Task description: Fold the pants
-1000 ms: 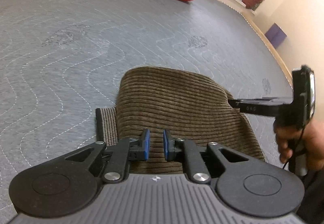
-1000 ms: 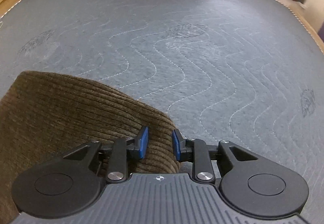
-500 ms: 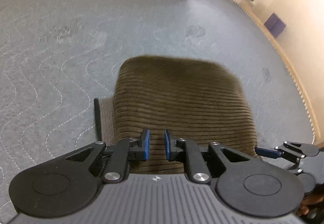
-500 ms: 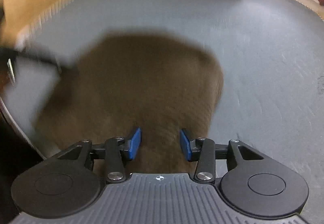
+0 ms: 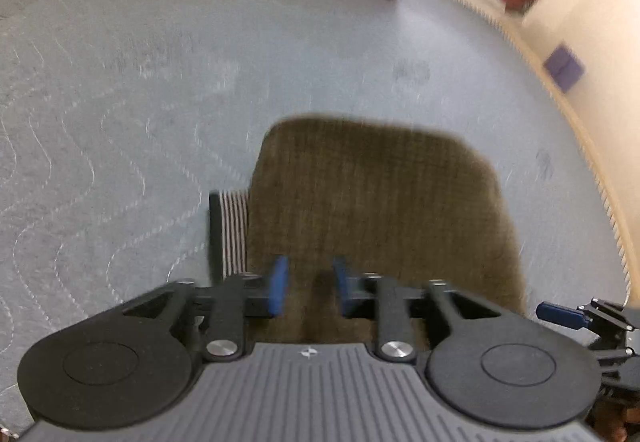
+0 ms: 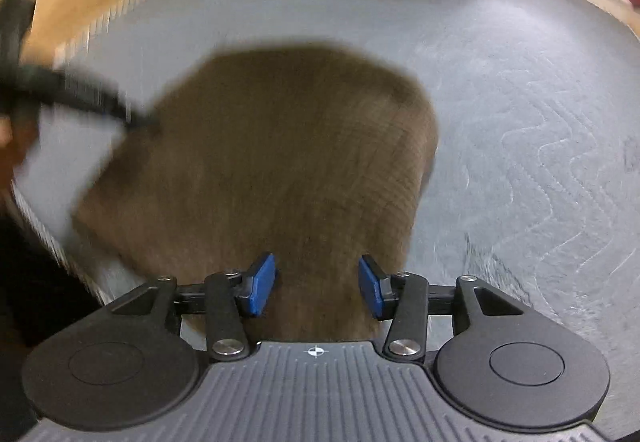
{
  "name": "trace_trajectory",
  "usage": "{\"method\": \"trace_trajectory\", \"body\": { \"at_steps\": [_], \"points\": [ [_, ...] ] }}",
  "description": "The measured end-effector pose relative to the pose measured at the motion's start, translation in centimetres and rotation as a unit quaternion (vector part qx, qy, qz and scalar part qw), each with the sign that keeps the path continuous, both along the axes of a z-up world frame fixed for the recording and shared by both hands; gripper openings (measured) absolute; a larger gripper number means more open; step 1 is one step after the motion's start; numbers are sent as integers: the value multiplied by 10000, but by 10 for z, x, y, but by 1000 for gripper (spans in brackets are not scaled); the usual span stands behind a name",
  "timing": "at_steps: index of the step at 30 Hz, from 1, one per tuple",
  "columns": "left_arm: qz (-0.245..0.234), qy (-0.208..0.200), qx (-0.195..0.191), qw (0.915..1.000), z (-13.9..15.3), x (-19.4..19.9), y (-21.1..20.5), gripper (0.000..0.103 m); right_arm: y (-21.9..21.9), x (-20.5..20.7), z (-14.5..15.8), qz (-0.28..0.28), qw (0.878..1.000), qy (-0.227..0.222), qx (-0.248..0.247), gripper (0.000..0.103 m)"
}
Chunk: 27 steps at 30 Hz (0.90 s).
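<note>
- The folded brown pants (image 5: 376,202) lie flat on the grey mattress (image 5: 120,82), just ahead of my fingers.
- My left gripper (image 5: 308,292) has just been opening; nothing between its jaws.
- My right gripper (image 6: 316,284) likewise, jaws apart, over the pants' near edge.

We see both views smeared by motion. The pants (image 5: 376,202) lose their ribbing to blur, and their near edge hides behind the left gripper (image 5: 308,292). The right gripper (image 5: 588,326) is cut off by the frame's edge
</note>
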<state>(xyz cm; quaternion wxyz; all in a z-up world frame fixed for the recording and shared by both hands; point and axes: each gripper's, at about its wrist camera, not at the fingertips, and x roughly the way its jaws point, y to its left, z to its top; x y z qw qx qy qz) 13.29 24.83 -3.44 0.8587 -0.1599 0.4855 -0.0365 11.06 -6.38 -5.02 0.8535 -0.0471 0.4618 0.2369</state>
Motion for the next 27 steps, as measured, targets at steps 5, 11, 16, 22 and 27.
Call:
{"method": "trace_trajectory", "body": {
  "at_steps": [5,11,16,22,27],
  "points": [
    [632,-93,-87,9979,3,5,17,92,-27,24,-3,-1017,9925,-140,669,90],
    [579,960,-406,9929,-35,22,17,97,-40,54,-46,-1635,9754,941,1140,92],
    [497,1480,-583,9860,-64,39,16,102,-37,70,-67,-1478,9605,1632,1703,93],
    [465,1622,-1073,9798,-89,63,22,103,-33,79,-79,-1250,9460,2122,2106,95],
    [351,1287,-1159,9843,-91,66,22,103,-18,83,-71,-994,9586,1894,1879,95]
  ]
}}
